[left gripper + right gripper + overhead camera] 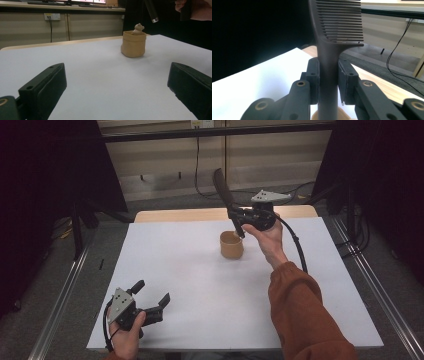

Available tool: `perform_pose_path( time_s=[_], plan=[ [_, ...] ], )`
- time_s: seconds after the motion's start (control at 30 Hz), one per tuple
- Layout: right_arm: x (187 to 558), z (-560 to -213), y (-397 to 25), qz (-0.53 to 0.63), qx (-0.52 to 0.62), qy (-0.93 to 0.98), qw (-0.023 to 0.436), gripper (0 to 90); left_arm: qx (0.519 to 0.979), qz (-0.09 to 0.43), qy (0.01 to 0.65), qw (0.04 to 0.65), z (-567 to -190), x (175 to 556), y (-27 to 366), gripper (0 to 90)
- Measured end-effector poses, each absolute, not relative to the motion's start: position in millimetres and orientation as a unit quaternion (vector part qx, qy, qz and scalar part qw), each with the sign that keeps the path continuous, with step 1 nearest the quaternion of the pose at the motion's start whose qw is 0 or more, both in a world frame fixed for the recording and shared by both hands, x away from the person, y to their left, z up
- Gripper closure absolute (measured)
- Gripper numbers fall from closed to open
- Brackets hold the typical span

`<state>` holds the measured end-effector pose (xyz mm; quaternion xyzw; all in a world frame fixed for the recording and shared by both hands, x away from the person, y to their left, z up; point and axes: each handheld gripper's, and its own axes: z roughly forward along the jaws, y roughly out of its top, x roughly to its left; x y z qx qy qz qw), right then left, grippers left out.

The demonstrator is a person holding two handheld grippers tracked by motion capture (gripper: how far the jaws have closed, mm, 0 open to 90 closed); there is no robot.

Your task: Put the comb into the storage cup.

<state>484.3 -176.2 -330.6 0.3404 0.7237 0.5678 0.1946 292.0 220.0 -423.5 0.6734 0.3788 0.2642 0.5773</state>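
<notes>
Right gripper (239, 218) clamped on black comb (223, 190), handle end above tan cup (231, 245), left gripper (151, 294) wide open, empty, on white table (200, 285)

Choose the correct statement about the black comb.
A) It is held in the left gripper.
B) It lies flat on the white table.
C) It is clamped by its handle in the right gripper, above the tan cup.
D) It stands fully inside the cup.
C: the right gripper has its jaws shut on the handle of the comb, held over the tan cup.
</notes>
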Motion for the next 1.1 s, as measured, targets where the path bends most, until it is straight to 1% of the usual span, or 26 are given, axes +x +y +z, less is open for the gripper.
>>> perform_pose_path(
  time_s=[0.47, 1.1],
  plan=[
    [496.6, -331.0, -163.6, 0.575, 0.343, 0.718, 0.191, 73.1, 0.674, 0.263, 0.379, 0.577, -423.5, 292.1, 220.2, 2.2],
    [508.8, -359.9, -153.6, 0.554, 0.352, 0.734, 0.176, 73.1, 0.676, 0.26, 0.378, 0.576, -423.1, 292.7, 220.8, 2.2]
  ],
)
